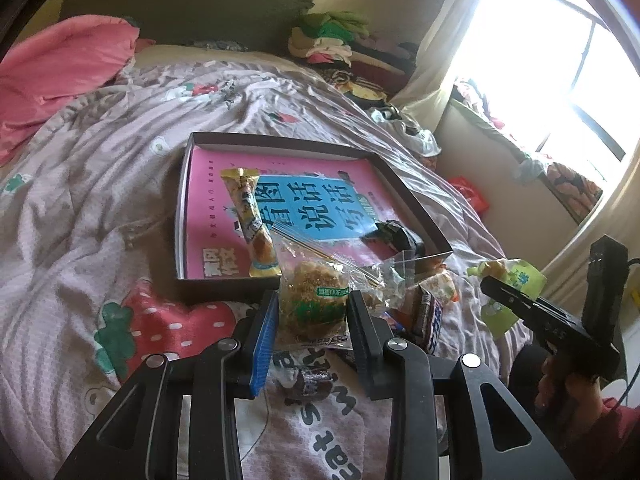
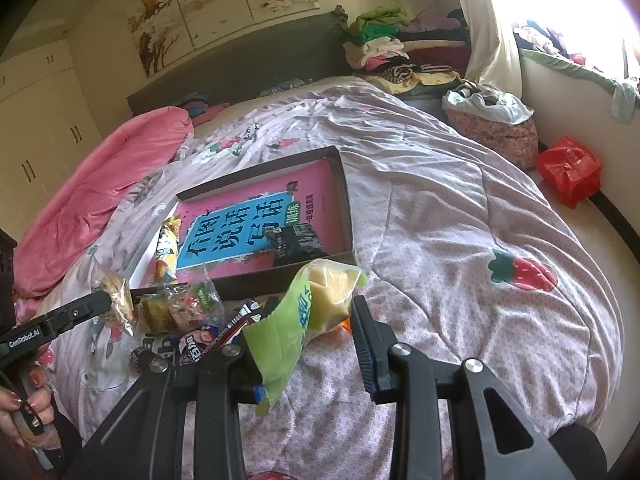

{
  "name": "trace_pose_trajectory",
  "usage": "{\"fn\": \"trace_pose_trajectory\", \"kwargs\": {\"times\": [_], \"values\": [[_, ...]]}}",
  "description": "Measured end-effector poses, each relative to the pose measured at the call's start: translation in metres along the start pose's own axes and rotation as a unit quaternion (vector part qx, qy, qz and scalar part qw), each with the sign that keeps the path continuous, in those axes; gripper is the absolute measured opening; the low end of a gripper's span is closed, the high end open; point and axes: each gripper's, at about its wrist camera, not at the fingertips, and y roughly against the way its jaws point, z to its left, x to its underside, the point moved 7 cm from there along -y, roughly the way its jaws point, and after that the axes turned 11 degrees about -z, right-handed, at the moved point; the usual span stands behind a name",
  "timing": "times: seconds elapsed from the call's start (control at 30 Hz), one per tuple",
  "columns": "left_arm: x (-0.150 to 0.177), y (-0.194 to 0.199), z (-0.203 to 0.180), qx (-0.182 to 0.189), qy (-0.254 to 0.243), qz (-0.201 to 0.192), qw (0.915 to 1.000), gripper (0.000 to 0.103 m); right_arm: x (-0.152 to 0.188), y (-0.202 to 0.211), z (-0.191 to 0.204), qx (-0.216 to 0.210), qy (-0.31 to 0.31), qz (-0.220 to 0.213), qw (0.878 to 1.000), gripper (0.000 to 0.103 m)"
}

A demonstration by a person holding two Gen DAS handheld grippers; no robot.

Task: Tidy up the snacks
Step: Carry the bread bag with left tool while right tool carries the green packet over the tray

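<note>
At the bottom centre of the left wrist view, my left claw (image 1: 313, 320) is closed to packet width on a clear packet of brown floss cake (image 1: 310, 304), pads pressing both flanks so it stands upright. Its green label has writing too small for me to read. In the right wrist view my right claw (image 2: 308, 344) has a light green pouch (image 2: 298, 320) between its fingers; the left finger touches it, but the right finger looks apart from it, so I cannot tell whether the grip is firm.

Just beyond, mid-frame, the loose snack pile (image 2: 192, 320) lies on the strawberry-print bedspread (image 2: 460, 240), which bears large letters I cannot read whole. The other gripper's body reads "GenRobot.AI".

Farther up, at centre, sits the shallow dark box (image 1: 404, 184), lined with a pink book cover with big Chinese characters on blue. A yellow-wrapped roll (image 1: 250, 220) and a black packet (image 1: 394, 236) already lie inside, so I judge both held packets belong there.
</note>
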Motion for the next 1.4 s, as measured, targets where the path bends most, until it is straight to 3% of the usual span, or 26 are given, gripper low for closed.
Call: {"fn": "trace_pose_trajectory", "kwargs": {"times": [1.4], "values": [[-0.024, 0.017, 0.032, -0.048, 0.014, -0.049, 0.9976, 0.036, -0.027, -0.002, 0.035, -0.031, 0.027, -0.024, 0.999, 0.035]]}}
